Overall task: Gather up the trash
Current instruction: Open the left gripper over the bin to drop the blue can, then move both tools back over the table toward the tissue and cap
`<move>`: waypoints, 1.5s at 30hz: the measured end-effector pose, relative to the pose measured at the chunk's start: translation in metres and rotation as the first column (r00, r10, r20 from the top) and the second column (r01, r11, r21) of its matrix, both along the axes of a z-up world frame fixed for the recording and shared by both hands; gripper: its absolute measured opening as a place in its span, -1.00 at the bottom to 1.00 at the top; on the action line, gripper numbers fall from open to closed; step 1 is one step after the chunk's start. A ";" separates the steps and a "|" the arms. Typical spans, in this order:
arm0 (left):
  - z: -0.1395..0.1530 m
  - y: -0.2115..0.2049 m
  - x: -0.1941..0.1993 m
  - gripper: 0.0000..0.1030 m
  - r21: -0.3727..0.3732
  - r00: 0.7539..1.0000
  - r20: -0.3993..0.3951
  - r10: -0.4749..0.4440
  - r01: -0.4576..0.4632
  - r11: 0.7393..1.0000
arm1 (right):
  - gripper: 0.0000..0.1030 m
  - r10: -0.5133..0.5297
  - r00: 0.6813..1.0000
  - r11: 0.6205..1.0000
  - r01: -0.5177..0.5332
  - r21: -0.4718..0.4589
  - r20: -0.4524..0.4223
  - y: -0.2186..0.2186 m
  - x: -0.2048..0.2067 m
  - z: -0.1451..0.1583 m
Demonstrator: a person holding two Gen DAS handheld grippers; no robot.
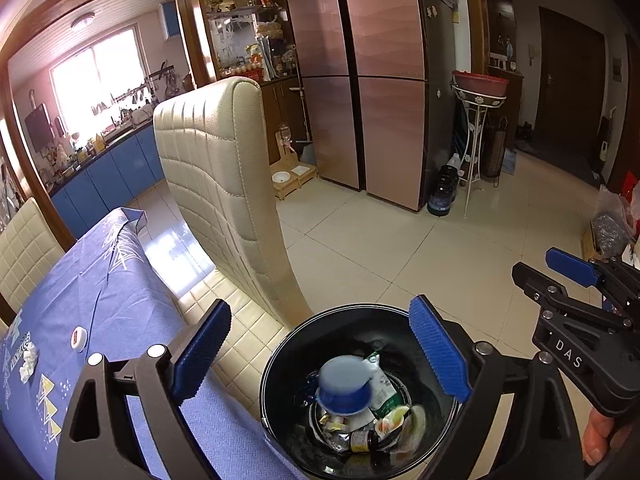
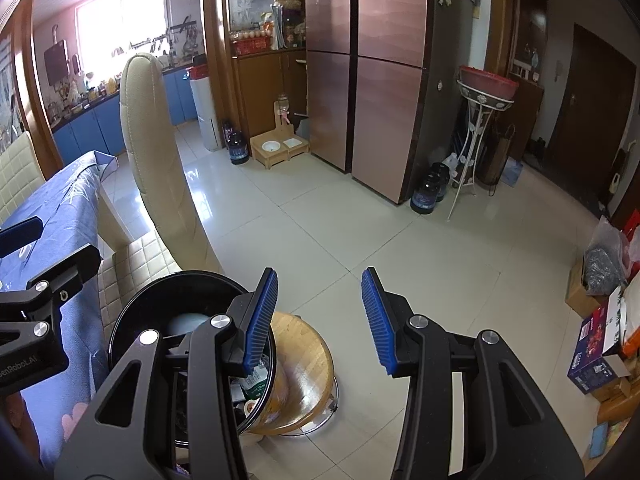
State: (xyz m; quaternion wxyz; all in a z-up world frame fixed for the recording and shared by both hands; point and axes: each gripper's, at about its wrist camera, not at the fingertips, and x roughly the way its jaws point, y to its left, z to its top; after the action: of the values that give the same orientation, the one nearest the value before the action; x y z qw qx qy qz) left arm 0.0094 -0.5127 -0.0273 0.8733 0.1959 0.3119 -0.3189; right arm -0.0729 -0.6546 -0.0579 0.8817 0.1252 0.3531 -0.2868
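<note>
A black round trash bin stands beside the blue-clothed table, holding wrappers, a small dark bottle and a blurred blue-and-white cup. My left gripper hangs right over the bin's mouth, open wide, with nothing touching its blue pads. My right gripper stands open above the floor just right of the bin, with nothing between its fingers. On the table lie a white cap with a red label and crumpled white tissue.
A cream padded chair stands close behind the bin. A round wooden stool sits against the bin's right side. Boxes and bags line the right wall. A copper-coloured fridge and a plant stand are farther back across tiled floor.
</note>
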 end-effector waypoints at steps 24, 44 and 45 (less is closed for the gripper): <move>0.021 0.069 0.032 0.71 -0.073 0.995 -0.031 0.095 -0.097 0.993 | 0.54 0.064 0.998 0.995 -0.062 -0.074 0.026 0.063 0.032 0.022; 0.035 0.195 0.071 0.71 -0.141 0.966 -0.022 0.257 -0.257 0.956 | 0.82 0.235 0.972 0.959 -0.233 -0.162 -0.006 0.182 0.101 0.047; 0.034 0.206 0.076 0.71 -0.142 0.961 -0.026 0.274 -0.275 0.951 | 0.82 0.255 0.967 0.953 -0.254 -0.164 -0.015 0.192 0.108 0.045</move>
State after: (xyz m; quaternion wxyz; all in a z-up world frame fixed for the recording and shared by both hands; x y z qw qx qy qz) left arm 0.0857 -0.3069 0.0065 0.9200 0.0862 0.3148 -0.2168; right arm 0.0354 -0.4624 -0.0133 0.9196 0.0066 0.3388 -0.1988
